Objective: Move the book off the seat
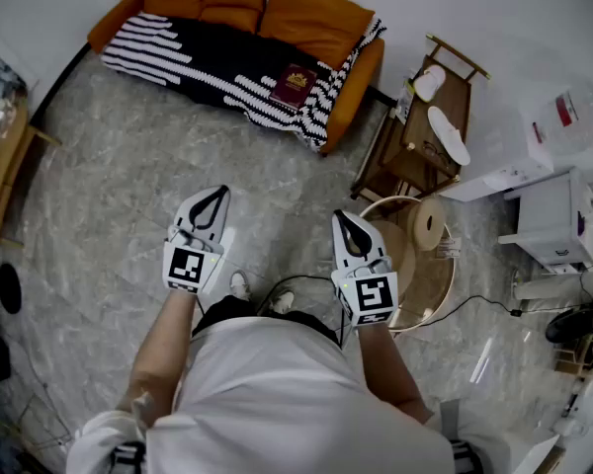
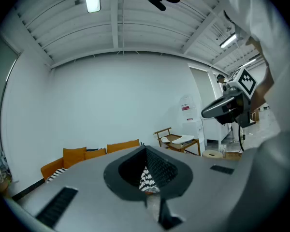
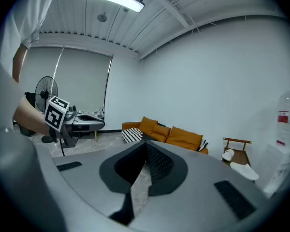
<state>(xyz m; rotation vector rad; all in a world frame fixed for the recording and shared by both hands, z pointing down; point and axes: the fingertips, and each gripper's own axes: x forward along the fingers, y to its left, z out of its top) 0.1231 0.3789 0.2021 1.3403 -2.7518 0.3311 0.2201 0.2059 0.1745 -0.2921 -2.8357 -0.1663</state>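
We stand back, left gripper (image 1: 220, 194) and right gripper (image 1: 341, 217) both closed and empty. The book (image 1: 295, 84) lies well ahead near the right end of the sofa (image 1: 351, 92) seat, its long axis pointing away from us. Neither hand looks clearly nearer.

What lies ahead of us
We see the book (image 1: 294, 84) on the sofa seat (image 1: 198, 62), near its right end; a rack (image 1: 430, 151) stands further right.
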